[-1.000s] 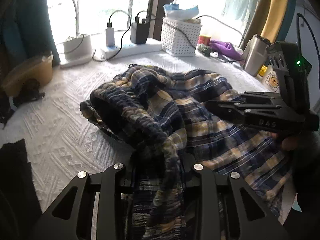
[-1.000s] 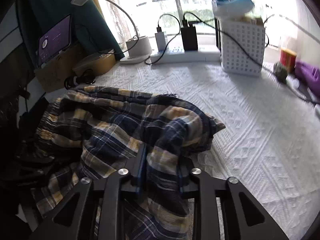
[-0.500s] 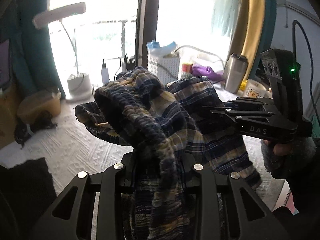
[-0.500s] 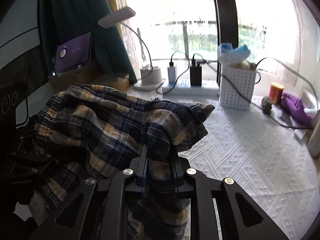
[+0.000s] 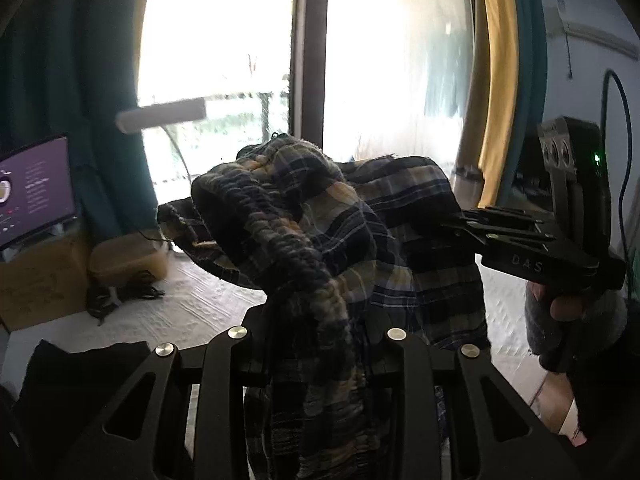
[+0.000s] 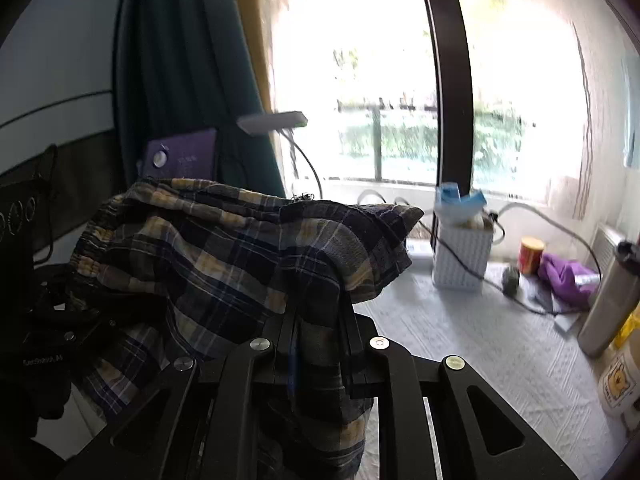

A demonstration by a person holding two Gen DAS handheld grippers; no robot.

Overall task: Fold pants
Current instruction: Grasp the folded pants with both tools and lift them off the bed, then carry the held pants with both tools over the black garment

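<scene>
Both grippers hold the plaid pants [image 5: 320, 240] clear above the bench [image 6: 480, 344], which is covered by a white textured cloth. The left gripper [image 5: 316, 332] is clenched on the gathered elastic waistband [image 5: 288, 248], a thick rope of fabric that keeps the jaws partly apart. The right gripper [image 6: 316, 320] is clenched on a thinner fold of the same garment; its jaws have just been closing tighter on the cloth between them. In the left wrist view the right gripper comes in from the right side with a hand [image 5: 568, 308] beneath it, biting the pants at about the same height. Judgement: gripping at two separated points and raising the garment lets gravity pull the bunched legs down and shake out the crumple, so it can be laid flat before any fold. The fabric is not yet spread; it sags in a heap between the two grips. Well behind it, by the window, stand a white basket [image 6: 460, 256], a desk lamp [image 6: 272, 120] and a steel tumbler [image 6: 612, 296], clear of the hanging cloth.
</scene>
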